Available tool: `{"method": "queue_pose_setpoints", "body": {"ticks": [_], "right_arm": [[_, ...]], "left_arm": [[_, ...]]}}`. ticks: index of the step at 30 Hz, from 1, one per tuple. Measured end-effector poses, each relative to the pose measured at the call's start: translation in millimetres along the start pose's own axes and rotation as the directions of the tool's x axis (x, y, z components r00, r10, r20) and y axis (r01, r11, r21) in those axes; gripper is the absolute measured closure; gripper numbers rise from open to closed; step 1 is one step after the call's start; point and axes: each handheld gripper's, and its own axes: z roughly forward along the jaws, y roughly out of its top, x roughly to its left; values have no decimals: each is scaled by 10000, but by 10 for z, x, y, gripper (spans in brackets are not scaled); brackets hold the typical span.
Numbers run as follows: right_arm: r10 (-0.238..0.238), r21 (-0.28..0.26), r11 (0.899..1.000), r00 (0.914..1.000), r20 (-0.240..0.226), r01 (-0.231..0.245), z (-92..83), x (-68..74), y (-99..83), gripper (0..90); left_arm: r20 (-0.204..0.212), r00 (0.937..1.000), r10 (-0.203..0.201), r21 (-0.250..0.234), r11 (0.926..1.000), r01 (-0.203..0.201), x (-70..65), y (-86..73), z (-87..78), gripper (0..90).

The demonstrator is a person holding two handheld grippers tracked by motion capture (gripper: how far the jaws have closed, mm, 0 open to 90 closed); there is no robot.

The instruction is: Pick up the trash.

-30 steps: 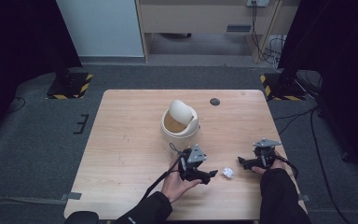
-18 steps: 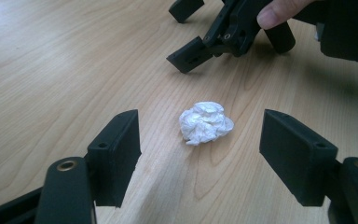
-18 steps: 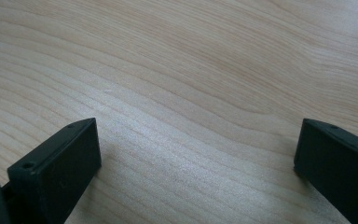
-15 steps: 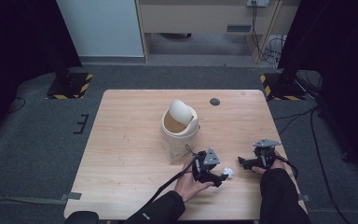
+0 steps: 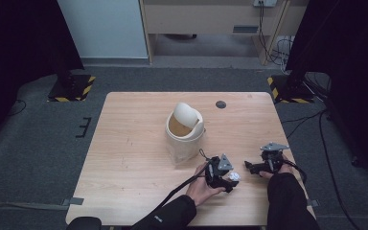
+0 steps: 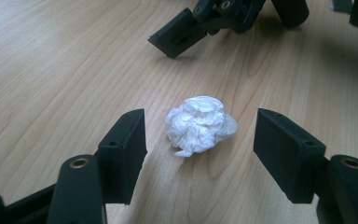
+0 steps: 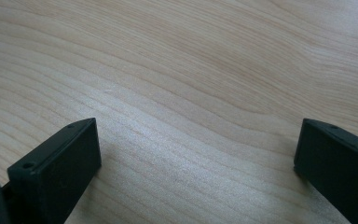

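A crumpled white paper ball [image 6: 199, 124] lies on the wooden table [image 5: 134, 143], between the two black jaws of my left gripper [image 6: 200, 140]. The jaws stand apart on either side of the ball and do not touch it. From the high view the paper ball [image 5: 234, 177] sits at the tip of my left gripper [image 5: 226, 178], near the table's front right. My right gripper [image 5: 250, 167] rests a little to the right of it, open, with only bare wood between its jaws [image 7: 196, 154]. A cream bin with a tilted swing lid [image 5: 185, 130] stands mid-table.
A small dark round disc [image 5: 221, 104] lies near the table's far edge. My right gripper's jaw [image 6: 182, 35] points in from the top of the left gripper view, just beyond the ball. Grey carpet and black stands surround the table.
My left gripper has moved right across the table front, from below the bin to the paper ball, and now brackets it. The right gripper has stayed put.
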Motion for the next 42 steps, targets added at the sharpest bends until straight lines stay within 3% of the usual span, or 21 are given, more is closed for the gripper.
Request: {"method": "queue_pose_setpoints", "body": {"ticks": [8,24,35,42], "right_arm": [[-14,19,10000,10000,-5,14,-1,-1,0,7],[-12,16,10000,10000,-3,12,-1,-1,0,6],[-38,31,10000,10000,-22,38,0,1,2,6],[-26,23,10000,10000,-17,26,1,3,3,7]], "left_arm": [[-28,9995,316,258,9992,-315,-32,8,124,371],[-196,9979,609,583,9965,-597,-28,19,191,546],[-110,9979,646,546,9965,-639,-44,35,135,631],[-5,9988,480,152,9987,-480,-53,42,-48,631]]}}
